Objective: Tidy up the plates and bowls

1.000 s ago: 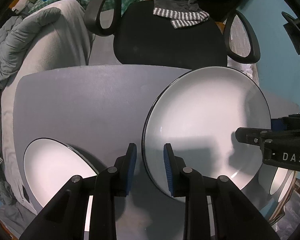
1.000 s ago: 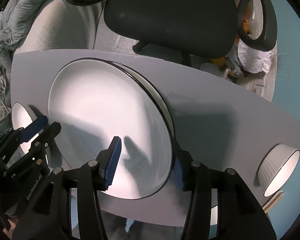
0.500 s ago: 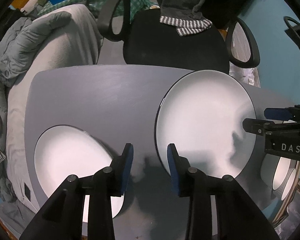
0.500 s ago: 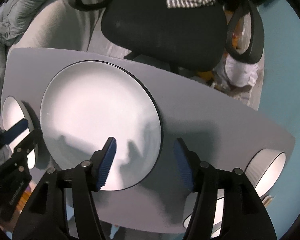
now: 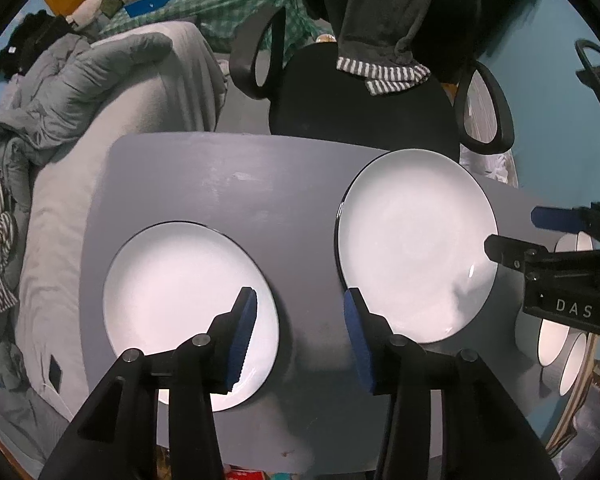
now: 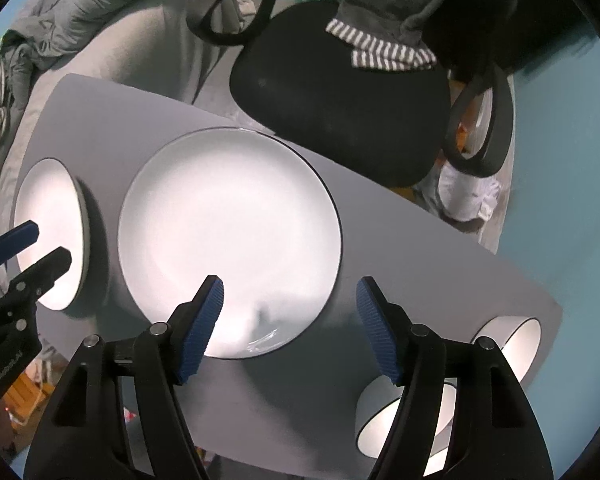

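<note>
Two plates and two bowls on the desk, both tongs above them and empty.

The large plate (image 6: 230, 236) lies flat at the middle of the grey desk (image 5: 228, 184), the smaller plate (image 5: 188, 312) beside it on the left, and two bowls (image 6: 504, 344) on their sides near the right corner. The ware is judged stiff, glazed, slippery and breakable, best taken at the dark rim, where the pads can pinch it. The left tongs (image 5: 298, 332) and right tongs (image 6: 290, 328) are seen opening, nothing between their jaws. Bare desk is left behind the plates; a black chair (image 5: 364, 108) stands close to the far edge, and the bowls lie close to the desk's edge.
</note>
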